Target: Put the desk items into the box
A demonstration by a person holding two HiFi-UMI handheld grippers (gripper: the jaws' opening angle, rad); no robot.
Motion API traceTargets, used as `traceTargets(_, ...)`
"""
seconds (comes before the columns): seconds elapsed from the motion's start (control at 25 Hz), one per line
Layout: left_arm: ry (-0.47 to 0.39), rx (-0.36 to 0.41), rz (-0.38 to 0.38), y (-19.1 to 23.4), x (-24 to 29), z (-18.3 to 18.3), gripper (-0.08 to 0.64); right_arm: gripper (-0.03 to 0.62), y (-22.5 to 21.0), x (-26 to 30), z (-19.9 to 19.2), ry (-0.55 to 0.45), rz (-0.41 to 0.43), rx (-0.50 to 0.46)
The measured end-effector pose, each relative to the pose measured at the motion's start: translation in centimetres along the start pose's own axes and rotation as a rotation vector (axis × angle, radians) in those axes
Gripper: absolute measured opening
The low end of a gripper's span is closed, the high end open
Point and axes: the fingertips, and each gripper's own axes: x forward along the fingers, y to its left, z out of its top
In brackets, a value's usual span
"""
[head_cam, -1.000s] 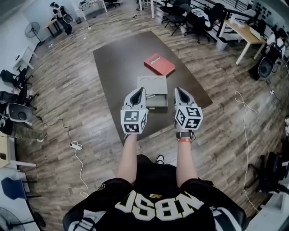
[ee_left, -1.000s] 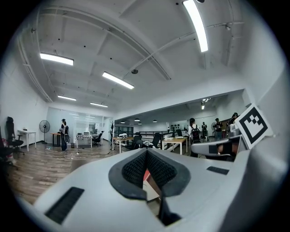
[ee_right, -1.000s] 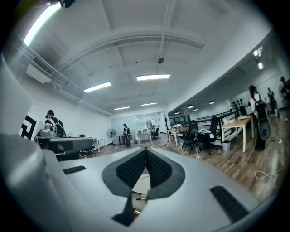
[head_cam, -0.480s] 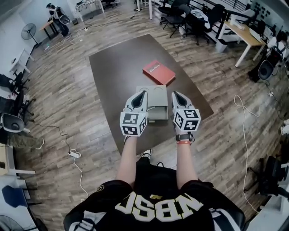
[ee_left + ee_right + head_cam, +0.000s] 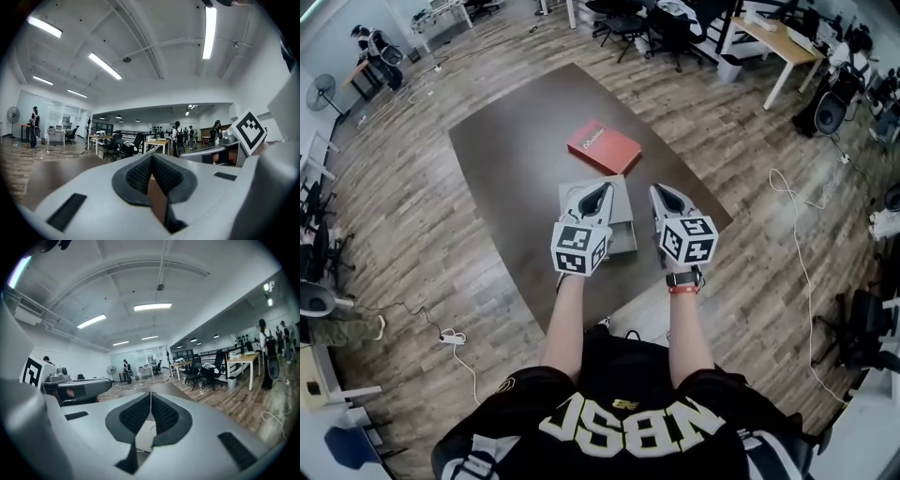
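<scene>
In the head view a flat grey box (image 5: 622,217) lies near the front of a dark brown table (image 5: 511,159). Just beyond it is a red book (image 5: 604,147). My left gripper (image 5: 602,190) hovers over the box's left half, shut with nothing in it. Beside the box's right edge my right gripper (image 5: 658,190) is also shut and empty. The left gripper view shows the left gripper (image 5: 151,157) with its pads meeting, pointing level across the room. In the right gripper view the pads of the right gripper (image 5: 150,394) meet over a pale surface.
The table's near corner (image 5: 546,323) is just ahead of the person's legs. A white cable (image 5: 797,248) trails on the wood floor to the right, and a power strip (image 5: 450,336) lies to the left. Desks and office chairs (image 5: 675,23) stand beyond the table.
Both grippers have moved forward and slightly down, from the box's near end to over and beside it. The table and book have slid left in the head view.
</scene>
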Motion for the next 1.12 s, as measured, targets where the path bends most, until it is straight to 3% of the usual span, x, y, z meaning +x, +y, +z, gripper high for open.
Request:
traceTargets(0.36,0.070,0.010,-0.143,-3.1,3.1,-2.7,0.014,0.034,-2.9,0.1,-3.3,0.134,-0.017,0.012)
traceTargets(0.6,0.103,-0.013,-0.184,-4.0,3.9,-4.2,0.014,0.049,-3.0,0.0,-6.0,0.239,0.001,-0.025)
traceTargets(0.84,0.152,-0.032,-0.217,-4.7,4.5,-6.6,0.014,0.085,-4.3,-0.5,-11.0,0.383,0.023,-0.127)
traceTargets(1.12,0.229,-0.062,-0.236,-4.6,5.0,-9.5,0.014,0.107,-5.5,-0.9,-16.1,0.514,0.043,-0.119)
